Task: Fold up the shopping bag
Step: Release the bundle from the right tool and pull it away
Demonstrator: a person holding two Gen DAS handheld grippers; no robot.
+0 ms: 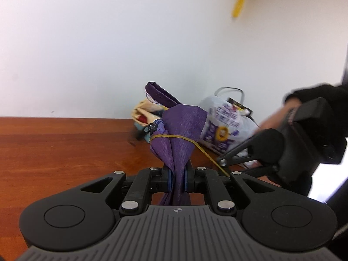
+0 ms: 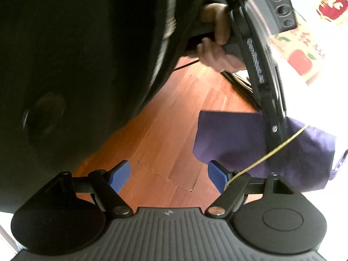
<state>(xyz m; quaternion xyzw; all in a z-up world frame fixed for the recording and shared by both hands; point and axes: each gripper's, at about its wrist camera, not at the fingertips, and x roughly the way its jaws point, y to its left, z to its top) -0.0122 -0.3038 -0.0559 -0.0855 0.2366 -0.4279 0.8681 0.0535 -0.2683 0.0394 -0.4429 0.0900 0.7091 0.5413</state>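
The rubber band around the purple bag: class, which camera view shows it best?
The left wrist view: the rubber band visibly loops round the bunched purple bag. The right wrist view shows only a strand running from the bag to the right tongs.

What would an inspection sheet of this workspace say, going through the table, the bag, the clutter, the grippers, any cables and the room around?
Surface: wooden table, reddish brown, scuffed.
Job's things: purple bag, bunched; yellow rubber band looped round it, stretching to the right gripper's finger.
Clutter: printed plastic bag and a cream bag by the wall.
Grippers: left gripper shut on the purple bag; right gripper open, nothing between its pads.
Cables: thin dark cable on the table.
Surroundings: white wall; yellow object hanging.
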